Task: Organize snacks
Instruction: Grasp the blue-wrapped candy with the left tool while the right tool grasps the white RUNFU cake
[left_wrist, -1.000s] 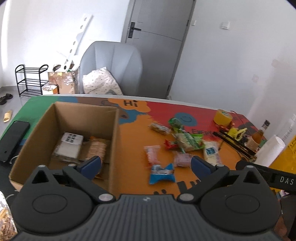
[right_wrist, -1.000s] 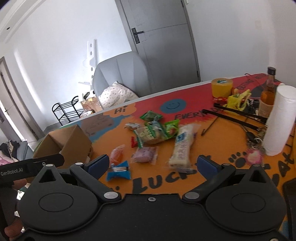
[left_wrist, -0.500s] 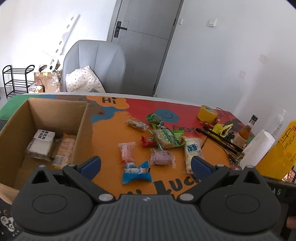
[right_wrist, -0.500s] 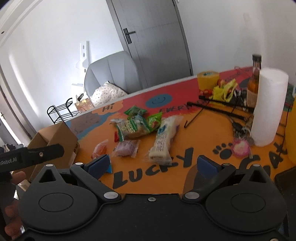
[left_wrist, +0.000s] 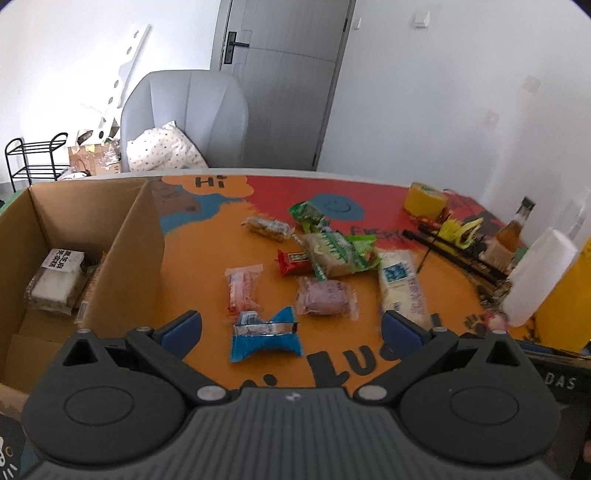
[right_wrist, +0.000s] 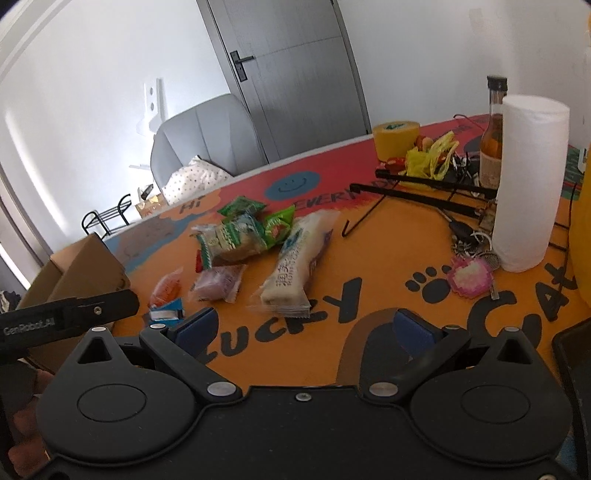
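Hovering above the table (left_wrist: 207, 291), both tongs gape wide and carry nothing: left tongs (left_wrist: 291, 326) aim at the blue snack packet (left_wrist: 264, 336) just beside the cardboard box (left_wrist: 122, 266), likely the next pick; right tongs (right_wrist: 303, 326) level, farther from the box, facing the long white packet (right_wrist: 295, 264).

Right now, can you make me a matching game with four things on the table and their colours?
Things:
1. tape roll
2. paper towel roll
3. bow-shaped snack packet
4. cardboard box

Colours:
A. blue
B. brown
C. yellow
D. white

Pairs: 1-C, 2-D, 3-A, 4-B
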